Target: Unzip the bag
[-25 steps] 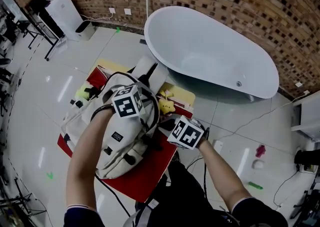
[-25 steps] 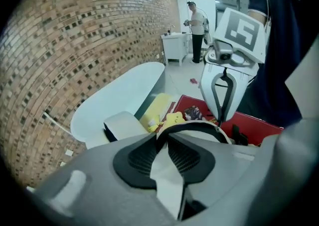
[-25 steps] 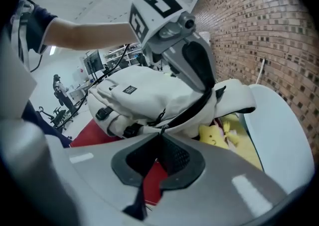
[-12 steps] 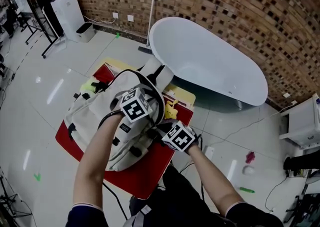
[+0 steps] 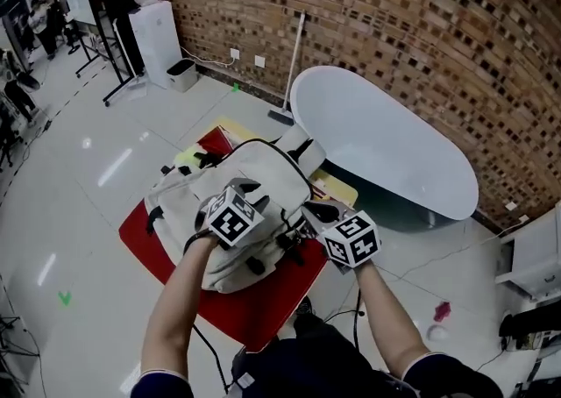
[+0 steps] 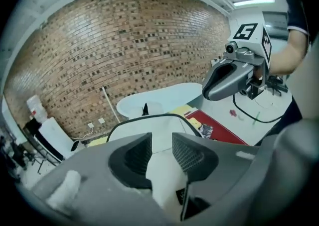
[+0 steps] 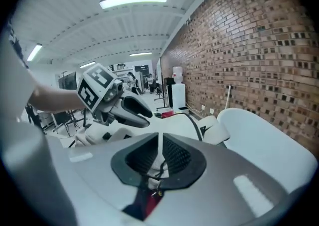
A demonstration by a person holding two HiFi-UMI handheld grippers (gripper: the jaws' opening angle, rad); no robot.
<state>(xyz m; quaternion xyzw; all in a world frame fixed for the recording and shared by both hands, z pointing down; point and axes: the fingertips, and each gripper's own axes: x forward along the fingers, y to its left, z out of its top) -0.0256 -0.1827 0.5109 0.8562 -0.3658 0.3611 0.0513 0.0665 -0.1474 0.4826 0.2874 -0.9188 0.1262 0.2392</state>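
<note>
A cream backpack [image 5: 241, 186] with a black-edged zip line lies on a red mat [image 5: 263, 309]. My left gripper [image 5: 235, 190] rests on its near half. Its jaws [image 6: 162, 143] are opening, with a fold of the bag's white fabric [image 6: 164, 180] in the gap and no pad pressing it. My right gripper [image 5: 320, 212] is at the bag's right edge, beside the left one. In the right gripper view its jaws [image 7: 159, 143] are shut on a thin white strip, the zipper pull [image 7: 158, 165], with a dark cord hanging under it.
A white bathtub [image 5: 386, 142] stands just beyond the mat, in front of a brick wall. A yellow object [image 5: 337, 186] lies by the bag's far right. A white appliance [image 5: 162, 32] and a mop [image 5: 294, 63] stand at the back left. Cables [image 5: 438, 252] lie on the floor to the right.
The head view has tilted up and the bag sits lower in it. My right gripper has moved up from the mat to the bag's right edge, level with the left one.
</note>
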